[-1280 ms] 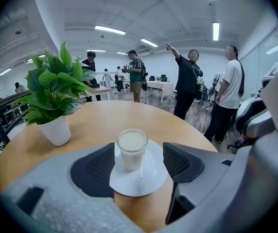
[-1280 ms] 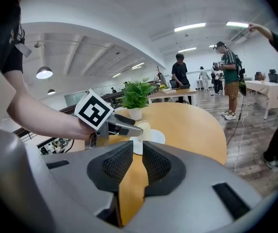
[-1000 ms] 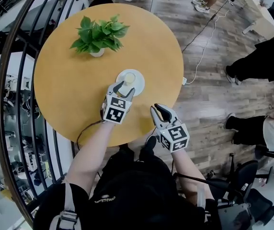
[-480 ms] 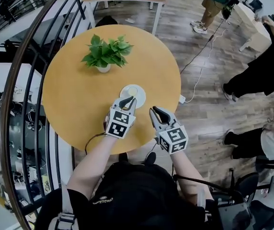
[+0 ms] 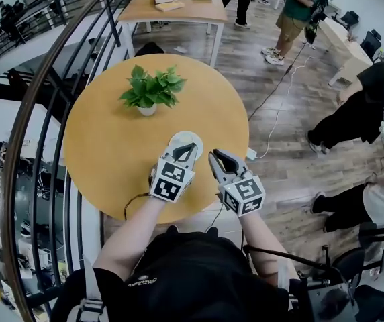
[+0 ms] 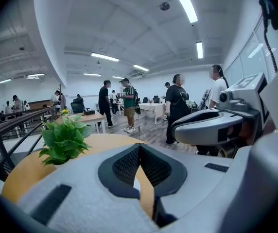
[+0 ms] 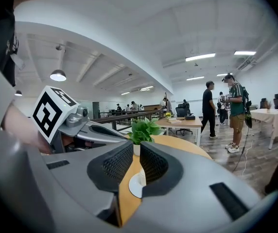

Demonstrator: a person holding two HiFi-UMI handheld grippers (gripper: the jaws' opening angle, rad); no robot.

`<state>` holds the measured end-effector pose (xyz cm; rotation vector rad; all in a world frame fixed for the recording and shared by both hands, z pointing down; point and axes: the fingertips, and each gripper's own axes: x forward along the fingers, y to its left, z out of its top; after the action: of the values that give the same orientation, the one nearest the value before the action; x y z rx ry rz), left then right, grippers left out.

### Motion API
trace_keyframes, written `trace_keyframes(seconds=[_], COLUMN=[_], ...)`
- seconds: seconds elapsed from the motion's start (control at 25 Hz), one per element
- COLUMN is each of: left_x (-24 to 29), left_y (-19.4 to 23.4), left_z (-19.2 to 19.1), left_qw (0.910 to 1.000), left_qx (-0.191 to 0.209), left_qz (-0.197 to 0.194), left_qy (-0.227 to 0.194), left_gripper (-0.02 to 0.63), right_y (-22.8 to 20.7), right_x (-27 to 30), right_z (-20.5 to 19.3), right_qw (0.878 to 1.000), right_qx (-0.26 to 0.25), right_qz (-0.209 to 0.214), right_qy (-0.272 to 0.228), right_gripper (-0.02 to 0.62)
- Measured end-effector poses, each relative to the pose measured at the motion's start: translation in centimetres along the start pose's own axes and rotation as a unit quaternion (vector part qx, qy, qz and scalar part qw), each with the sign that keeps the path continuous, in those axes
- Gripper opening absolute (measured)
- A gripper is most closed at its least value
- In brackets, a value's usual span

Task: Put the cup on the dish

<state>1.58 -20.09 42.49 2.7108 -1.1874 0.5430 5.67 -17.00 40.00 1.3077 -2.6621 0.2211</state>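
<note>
A white dish (image 5: pixel 177 138) lies on the round wooden table (image 5: pixel 105 133), partly covered in the head view by my left gripper (image 5: pixel 190 145). That gripper is shut with nothing between its jaws (image 6: pixel 139 147). The pale cup (image 7: pixel 142 177) stands on the dish (image 7: pixel 133 186), seen through the slit of my right gripper (image 7: pixel 136 147). My right gripper (image 5: pixel 213 155) hovers just right of the left one at the table's near edge, shut but for a thin slit and holding nothing. The cup itself is hidden in the head view.
A potted green plant (image 5: pixel 150 89) stands on the far part of the table. A dark curved railing (image 5: pixel 37 113) runs along the left. Several people (image 5: pixel 353 113) stand on the wooden floor to the right, where a white cable (image 5: pixel 279 106) trails. A rectangular table (image 5: pixel 175 5) stands beyond.
The left gripper's jaws, open around the cup on the dish a second ago, have closed empty and drawn back slightly. The cup stays on the dish. The right gripper barely moved.
</note>
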Motion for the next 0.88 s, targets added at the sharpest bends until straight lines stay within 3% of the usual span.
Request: trace_keyframes(seconds=[0.88], left_x=[-0.2], left_y=[-0.9], left_z=[1.2], left_qw=[0.9998], left_qx=[0.020], left_qz=[-0.006], left_qy=[-0.004], left_gripper=[0.008], right_y=[0.6], right_x=[-0.5], right_z=[1.2], right_qw=[1.000], right_qx=[-0.026], right_qz=[0.010], right_qy=[0.003], right_gripper=[0.041])
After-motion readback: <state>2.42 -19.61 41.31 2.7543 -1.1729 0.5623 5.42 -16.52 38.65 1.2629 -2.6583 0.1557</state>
